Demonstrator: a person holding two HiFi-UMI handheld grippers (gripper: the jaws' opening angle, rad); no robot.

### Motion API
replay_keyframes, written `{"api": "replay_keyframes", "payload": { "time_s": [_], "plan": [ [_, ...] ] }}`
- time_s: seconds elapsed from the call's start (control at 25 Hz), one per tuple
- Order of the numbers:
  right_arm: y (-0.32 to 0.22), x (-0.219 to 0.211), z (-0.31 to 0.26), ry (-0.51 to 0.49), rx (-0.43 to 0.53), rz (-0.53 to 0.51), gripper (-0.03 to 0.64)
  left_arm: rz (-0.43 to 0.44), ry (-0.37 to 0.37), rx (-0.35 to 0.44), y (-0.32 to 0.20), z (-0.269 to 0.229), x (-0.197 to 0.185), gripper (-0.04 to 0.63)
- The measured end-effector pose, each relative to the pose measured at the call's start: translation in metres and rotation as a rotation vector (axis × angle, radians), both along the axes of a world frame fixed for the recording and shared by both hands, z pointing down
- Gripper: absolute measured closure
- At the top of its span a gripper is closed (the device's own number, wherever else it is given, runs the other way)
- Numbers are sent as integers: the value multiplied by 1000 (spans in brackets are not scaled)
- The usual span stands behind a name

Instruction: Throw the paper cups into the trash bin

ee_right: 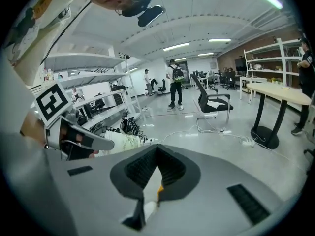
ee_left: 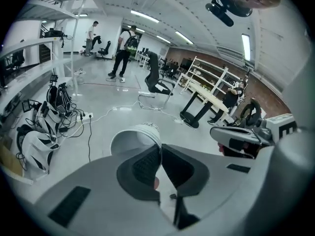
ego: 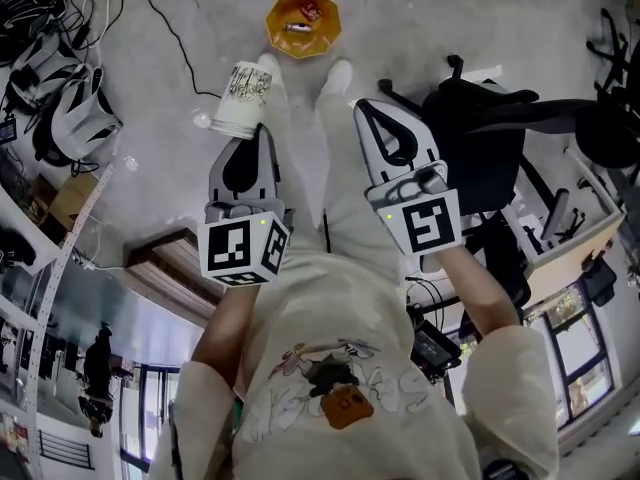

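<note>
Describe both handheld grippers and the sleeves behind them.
The left gripper and right gripper are grey, with tapering jaws lined by black ribbed pads. Each carries a white cube printed with black square markers. The sleeves are cream.

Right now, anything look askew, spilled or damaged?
Only the paper cup: the left gripper pinches one side of its rim, so it sticks out tilted, mouth towards the gripper. No spill or damage visible.

Bright, even light from ceiling strip lamps (ee_left: 145,17). Soft sheen on the floor (ee_left: 115,107). Gripper views strongly fisheye-bent with black corners; close foreground slightly soft.
</note>
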State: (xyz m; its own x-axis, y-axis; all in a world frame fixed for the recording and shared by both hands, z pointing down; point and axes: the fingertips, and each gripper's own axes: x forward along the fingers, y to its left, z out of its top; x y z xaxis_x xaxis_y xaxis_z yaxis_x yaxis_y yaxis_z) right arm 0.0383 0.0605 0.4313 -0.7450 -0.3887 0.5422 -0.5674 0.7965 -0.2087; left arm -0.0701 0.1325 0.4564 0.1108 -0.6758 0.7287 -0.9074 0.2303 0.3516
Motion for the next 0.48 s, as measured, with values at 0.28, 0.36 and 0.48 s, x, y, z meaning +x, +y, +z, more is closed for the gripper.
{"api": "replay_keyframes", "payload": {
  "time_s": [0.28, 0.36, 0.48],
  "plan": [
    [-17, 1, 93, 57, -87, -8, 609, -6, 59, -115, -8, 89, 6, 574],
    [-23, 0, 119, 77, -94, -17, 609, 1, 70, -125, -16, 112, 6, 574],
    [-22, -2, 152, 102, -97, -25, 609, 12, 64, -157, -16, 139, 7, 574]
  ]
}}
